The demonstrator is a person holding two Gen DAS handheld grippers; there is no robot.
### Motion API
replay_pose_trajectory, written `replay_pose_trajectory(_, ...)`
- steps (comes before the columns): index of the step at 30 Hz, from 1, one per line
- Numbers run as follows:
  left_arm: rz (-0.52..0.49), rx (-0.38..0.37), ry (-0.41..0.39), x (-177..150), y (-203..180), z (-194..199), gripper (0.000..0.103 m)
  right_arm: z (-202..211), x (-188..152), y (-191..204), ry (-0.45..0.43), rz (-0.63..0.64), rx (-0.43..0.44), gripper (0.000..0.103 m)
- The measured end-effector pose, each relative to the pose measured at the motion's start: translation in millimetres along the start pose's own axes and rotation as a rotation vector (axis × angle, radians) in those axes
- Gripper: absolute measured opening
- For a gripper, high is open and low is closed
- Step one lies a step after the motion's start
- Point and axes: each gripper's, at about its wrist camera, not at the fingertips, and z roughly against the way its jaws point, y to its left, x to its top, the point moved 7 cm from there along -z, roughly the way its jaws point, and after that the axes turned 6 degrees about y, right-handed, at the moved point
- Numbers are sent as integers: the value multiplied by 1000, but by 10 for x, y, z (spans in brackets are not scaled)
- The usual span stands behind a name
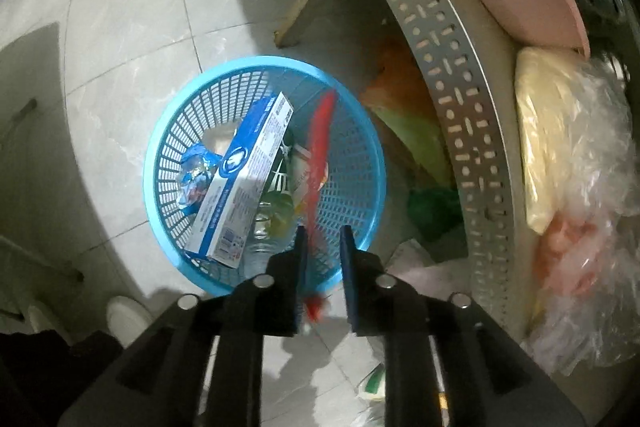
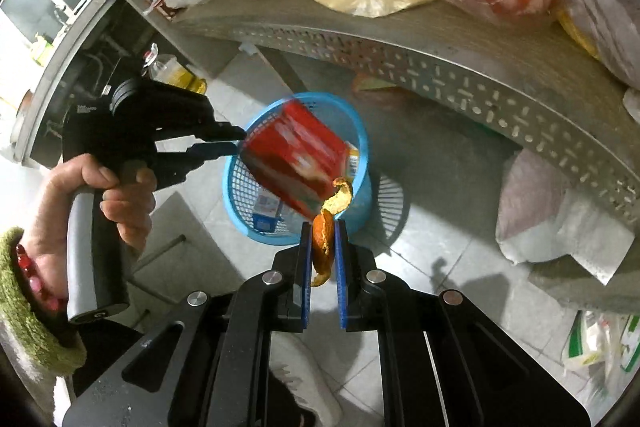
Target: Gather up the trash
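Right wrist view: trash going into the basket (image 2: 240,183) on the floor.
Above the basket, a red packet (image 2: 296,163) sits loose between the left hand-held gripper (image 2: 240,141) jaws, parted and seemingly letting go. Right hand-held gripper (image 2: 323,227) pinches an orange peel (image 2: 322,239) just short of the rim; next, I'd judge, carry it over and release.
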Motion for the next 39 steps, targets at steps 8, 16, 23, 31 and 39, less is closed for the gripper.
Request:
replay_pose_trajectory(8,39,-128,-63,83,12,500,24,-31,32,34,4,3,18,9)
replay_pose_trajectory(16,-179,-117,-209,-182,-18,1693,38,-309,209,418,40,116,45,9)
replay_pose_trajectory(23,-380,107,-463,-844,400,2593,66,-587,674,738,-24,263,-62,14)
replay_pose_trajectory(31,-326,98,-587,-1562,1050,3076,80,-458,899,764,-123,347,-135,36)
replay_pose_trajectory(39,-300,116,-684,-2081,1413,3348,88,167,670,913,-211,361,-104,37)
